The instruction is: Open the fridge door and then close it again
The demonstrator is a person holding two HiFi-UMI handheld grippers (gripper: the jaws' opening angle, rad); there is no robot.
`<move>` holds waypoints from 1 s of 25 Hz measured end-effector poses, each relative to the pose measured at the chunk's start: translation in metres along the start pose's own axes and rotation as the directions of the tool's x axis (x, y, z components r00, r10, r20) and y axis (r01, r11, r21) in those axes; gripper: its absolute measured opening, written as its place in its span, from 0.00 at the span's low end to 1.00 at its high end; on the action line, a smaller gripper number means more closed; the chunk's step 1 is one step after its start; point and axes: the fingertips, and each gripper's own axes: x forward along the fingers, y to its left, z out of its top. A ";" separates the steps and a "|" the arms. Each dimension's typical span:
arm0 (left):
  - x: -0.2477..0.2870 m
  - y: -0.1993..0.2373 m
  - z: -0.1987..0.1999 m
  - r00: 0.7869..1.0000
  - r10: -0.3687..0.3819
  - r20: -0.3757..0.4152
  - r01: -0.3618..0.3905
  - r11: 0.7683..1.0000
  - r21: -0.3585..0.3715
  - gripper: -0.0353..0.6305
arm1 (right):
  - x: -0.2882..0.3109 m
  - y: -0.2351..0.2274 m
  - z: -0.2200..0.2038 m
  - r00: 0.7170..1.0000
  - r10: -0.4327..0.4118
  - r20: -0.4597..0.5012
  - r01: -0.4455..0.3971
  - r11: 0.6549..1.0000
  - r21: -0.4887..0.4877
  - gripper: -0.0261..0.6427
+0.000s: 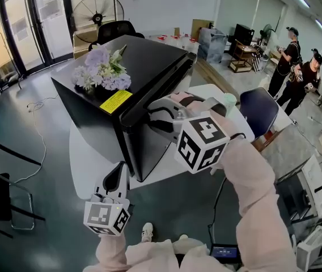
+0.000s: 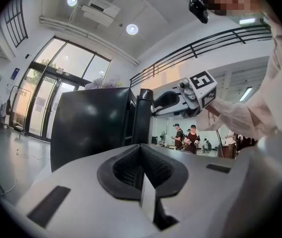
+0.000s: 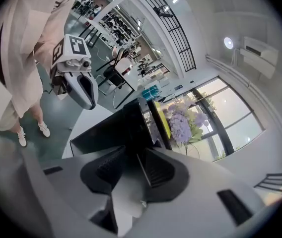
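Left gripper (image 1: 115, 179) and right gripper (image 1: 151, 118): white shells, black ribbed jaws, each bearing a black-and-white marker cube (image 1: 202, 143). Pale pink sleeves (image 1: 257, 194); white shoes (image 1: 147, 231).

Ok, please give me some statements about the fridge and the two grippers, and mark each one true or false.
1. Flowers lie on top of the fridge. True.
2. The left gripper holds the door. False: it hangs apart from the fridge, jaws together and empty; the right gripper grips the door's edge.
3. The fridge stands on the floor. False: it stands on a white table.
4. A yellow sticker is on the fridge top. True.
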 end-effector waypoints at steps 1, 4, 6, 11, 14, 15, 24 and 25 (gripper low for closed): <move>0.001 -0.003 -0.001 1.000 -0.001 -0.001 0.001 1.000 0.001 0.07 | -0.007 0.004 -0.003 1.000 0.004 0.003 -0.004 1.000 -0.002 0.22; 0.001 -0.007 -0.006 1.000 0.006 -0.011 -0.006 1.000 -0.005 0.07 | -0.028 0.013 -0.012 1.000 0.017 0.004 -0.017 1.000 -0.012 0.23; 0.002 -0.009 -0.011 1.000 0.010 -0.022 -0.010 1.000 -0.013 0.07 | -0.036 0.018 -0.015 1.000 0.020 0.004 -0.019 1.000 -0.014 0.23; 0.005 -0.019 -0.012 1.000 -0.007 -0.029 0.007 1.000 -0.004 0.07 | -0.046 0.026 -0.017 1.000 0.020 0.007 -0.020 1.000 -0.024 0.24; 0.011 -0.040 -0.011 0.999 -0.016 -0.028 0.016 1.000 0.000 0.07 | -0.060 0.031 -0.027 1.000 0.029 0.009 -0.028 0.999 -0.032 0.24; 0.011 -0.045 -0.011 0.999 -0.019 -0.029 0.019 1.000 0.003 0.07 | -0.063 0.032 -0.030 1.000 0.028 0.009 -0.028 0.999 -0.033 0.24; 0.011 -0.097 -0.022 0.999 -0.015 -0.042 0.016 1.000 0.010 0.07 | -0.093 0.047 -0.056 0.998 0.062 0.005 -0.061 0.995 -0.074 0.25; 0.010 -0.102 -0.023 0.999 -0.016 -0.042 0.017 1.000 0.012 0.07 | -0.095 0.048 -0.057 0.998 0.064 0.007 -0.063 0.995 -0.076 0.25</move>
